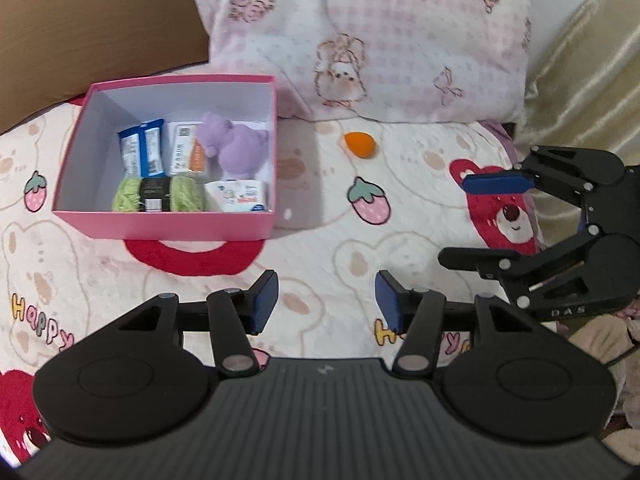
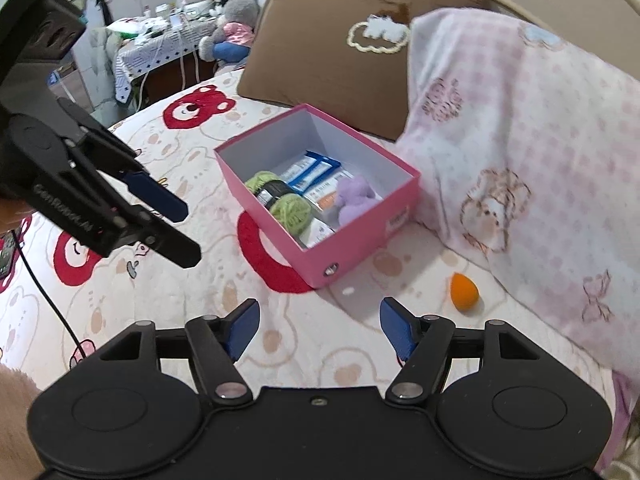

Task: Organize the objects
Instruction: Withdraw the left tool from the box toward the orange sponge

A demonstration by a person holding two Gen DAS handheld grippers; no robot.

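Bedspread (image 1: 332,248) w/ pink box (image 1: 168,226) (filled)

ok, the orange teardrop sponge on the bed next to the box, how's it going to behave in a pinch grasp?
The orange sponge looks like soft foam, so it probably squashes under the pads and weighs little. Its rounded teardrop shape may roll or squirt sideways if nudged. The quilt under it is soft, so pressing down could sink it.
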